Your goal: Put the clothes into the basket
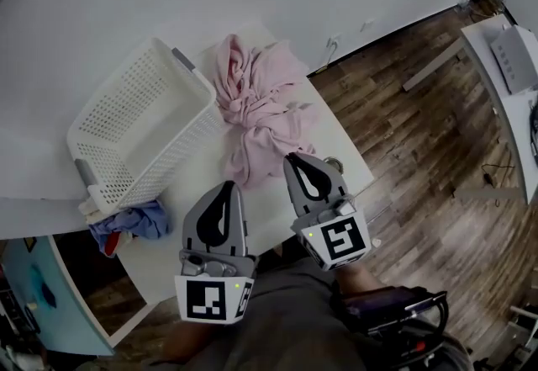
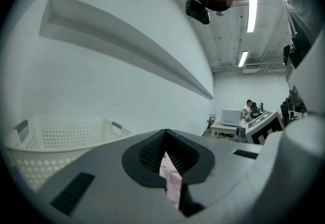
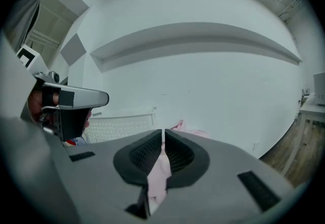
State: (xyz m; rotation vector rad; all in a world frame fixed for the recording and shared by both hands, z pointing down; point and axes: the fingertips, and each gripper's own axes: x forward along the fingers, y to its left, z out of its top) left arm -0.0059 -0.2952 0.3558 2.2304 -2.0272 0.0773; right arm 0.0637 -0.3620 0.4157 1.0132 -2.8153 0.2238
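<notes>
A crumpled heap of pink clothes [image 1: 261, 108] lies on the white table [image 1: 340, 138], just right of an empty white perforated basket [image 1: 198, 85]. Both grippers hover at the near side of the heap. My left gripper [image 1: 229, 186] is shut, its tip close to the heap's near edge. My right gripper [image 1: 290, 158] is shut too, its tip over the cloth's near right edge. In the left gripper view the jaws [image 2: 166, 131] meet, and pink cloth [image 2: 172, 177] shows behind them. The right gripper view shows the same: closed jaws [image 3: 163, 131] with pink cloth [image 3: 158, 177] behind and the basket [image 3: 122, 125] beyond.
A blue and white cloth [image 1: 128, 225] hangs below the table's left edge, under the basket. A white wall runs behind the table. Wooden floor [image 1: 420, 134] lies to the right, with a white desk [image 1: 504, 50] at the far right.
</notes>
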